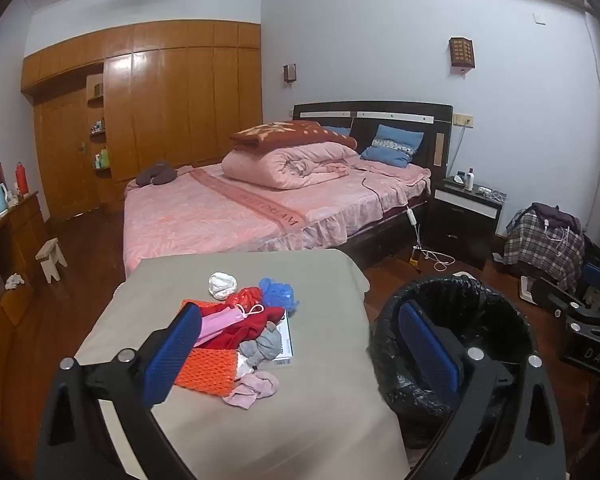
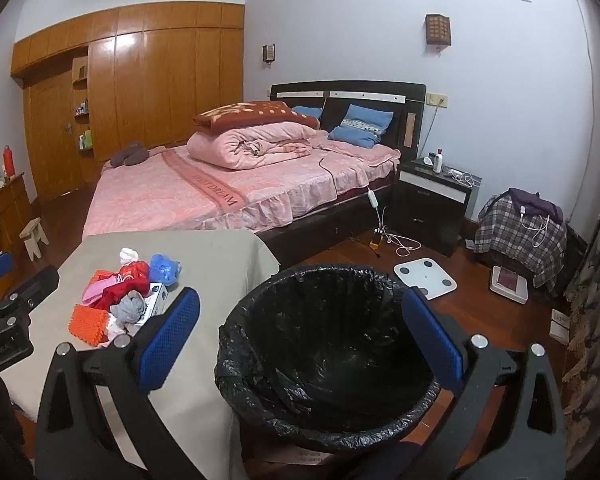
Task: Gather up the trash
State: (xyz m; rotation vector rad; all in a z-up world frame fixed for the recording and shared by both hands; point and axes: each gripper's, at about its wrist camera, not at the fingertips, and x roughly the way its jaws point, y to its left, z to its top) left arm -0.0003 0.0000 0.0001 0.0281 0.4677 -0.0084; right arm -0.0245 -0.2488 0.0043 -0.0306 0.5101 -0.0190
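A heap of trash lies on the beige-covered table: a white wad, red bag, blue bag, pink mask, grey rag, orange mesh and pink cloth. My left gripper hangs open above the table's near side, holding nothing, the heap just ahead of it. To the right of the table stands a bin with a black liner. Above its mouth my right gripper is open with nothing between its fingers. The heap shows left of it.
A bed with pink covers stands behind the table. A dark nightstand, floor cables, a white scale and a plaid-draped pile sit at right. A small stool and wooden cabinet are at left.
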